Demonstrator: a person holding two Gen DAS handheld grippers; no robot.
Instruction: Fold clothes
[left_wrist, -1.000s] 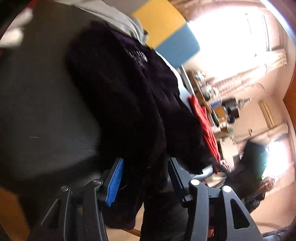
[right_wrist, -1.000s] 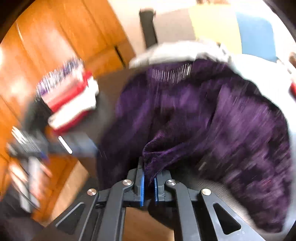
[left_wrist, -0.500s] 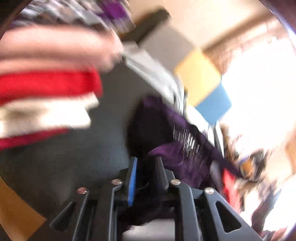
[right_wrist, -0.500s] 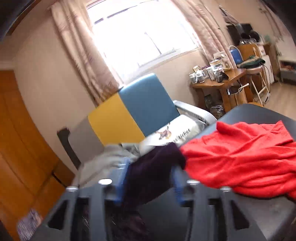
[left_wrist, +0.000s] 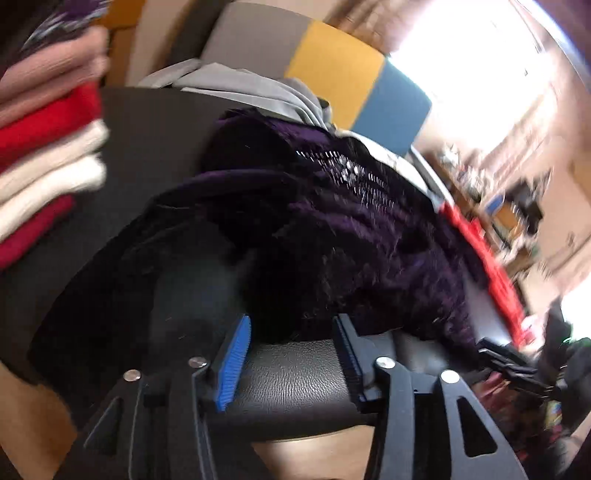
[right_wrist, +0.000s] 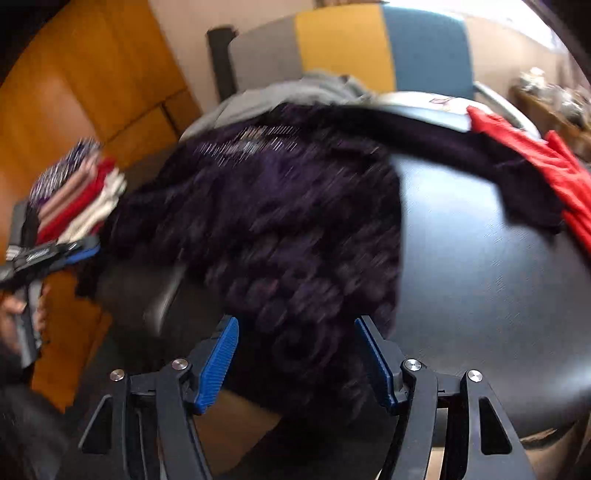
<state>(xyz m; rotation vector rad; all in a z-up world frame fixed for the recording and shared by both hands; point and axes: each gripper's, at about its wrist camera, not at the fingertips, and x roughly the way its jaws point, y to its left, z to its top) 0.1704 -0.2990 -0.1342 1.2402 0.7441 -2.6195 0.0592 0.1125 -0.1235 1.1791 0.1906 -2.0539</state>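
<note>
The purple top (right_wrist: 280, 221) lies spread on the black table (right_wrist: 480, 280), its long axis running from the near edge up towards the chair (right_wrist: 369, 48), with one sleeve stretched out to the right as far as the red garment (right_wrist: 546, 162). It is a fuzzy, ribbed knit with a band of silver beads (left_wrist: 354, 173) near its far end. The table top looks like grained leatherette.

Both grippers point steeply down at the near hem. The left gripper (left_wrist: 291, 350) has just been opening; its ridged blue pads (left_wrist: 234, 362) stand apart with the hem between them, not pinched. The right gripper (right_wrist: 299, 358) has also just been opening and is released, the knit lying loose between its jaws.

A stack of folded clothes (left_wrist: 48, 155) sits at the table's left end.
</note>
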